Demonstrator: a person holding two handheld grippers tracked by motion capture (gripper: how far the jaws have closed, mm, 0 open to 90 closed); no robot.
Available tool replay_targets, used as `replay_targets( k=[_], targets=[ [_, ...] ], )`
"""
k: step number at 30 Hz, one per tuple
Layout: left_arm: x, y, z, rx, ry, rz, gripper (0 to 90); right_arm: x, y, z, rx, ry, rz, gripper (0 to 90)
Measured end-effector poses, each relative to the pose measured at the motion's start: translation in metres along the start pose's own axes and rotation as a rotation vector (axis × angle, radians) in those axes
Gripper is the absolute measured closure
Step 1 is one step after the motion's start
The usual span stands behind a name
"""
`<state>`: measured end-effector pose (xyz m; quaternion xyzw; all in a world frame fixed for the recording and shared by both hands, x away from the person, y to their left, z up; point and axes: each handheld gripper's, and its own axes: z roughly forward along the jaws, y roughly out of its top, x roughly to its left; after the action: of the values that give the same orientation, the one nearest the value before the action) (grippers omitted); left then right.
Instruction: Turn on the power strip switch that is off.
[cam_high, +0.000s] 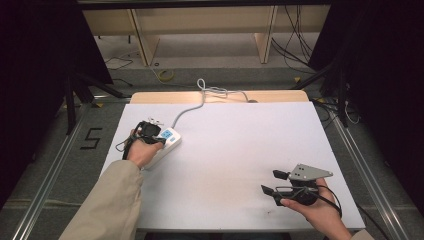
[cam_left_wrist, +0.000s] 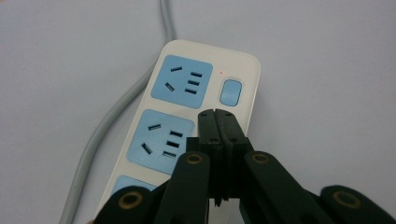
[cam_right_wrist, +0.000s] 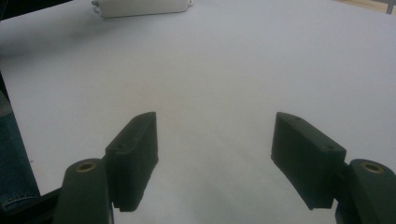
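On the matte white worktop (cam_high: 235, 165), toward its left side, lies a glossy white plastic power strip (cam_left_wrist: 205, 100) with rounded corners, pale blue socket plates, a blue rocker switch (cam_left_wrist: 230, 92) and a smooth grey cable (cam_left_wrist: 100, 135). Left gripper (cam_left_wrist: 215, 115) fingers are pressed together empty above it. Right gripper (cam_right_wrist: 215, 158) fingers gape wide, holding nothing.

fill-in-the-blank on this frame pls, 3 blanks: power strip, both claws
1. The left claw, jaws ____, hovers over the power strip.
2. The strip's switch is coloured ____.
3. The right claw is ____, with bare table between its jaws.

Missing words: shut; blue; open
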<state>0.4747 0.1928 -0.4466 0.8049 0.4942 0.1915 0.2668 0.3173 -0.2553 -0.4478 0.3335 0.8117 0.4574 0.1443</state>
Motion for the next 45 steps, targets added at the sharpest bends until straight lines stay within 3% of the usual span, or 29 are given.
replay_targets(
  k=[23, 45],
  targets=[
    [-0.0018, -0.0004, 0.002, 0.025, 0.013, 0.011, 89.8, 0.0002, 0.0, 0.0001, 0.003, 0.001, -0.004, 32.0],
    [-0.007, 0.006, 0.0036, 0.085, 0.045, 0.032, 89.9, 0.0004, -0.0007, 0.0001, 0.006, 0.001, -0.004, 32.0]
  ],
)
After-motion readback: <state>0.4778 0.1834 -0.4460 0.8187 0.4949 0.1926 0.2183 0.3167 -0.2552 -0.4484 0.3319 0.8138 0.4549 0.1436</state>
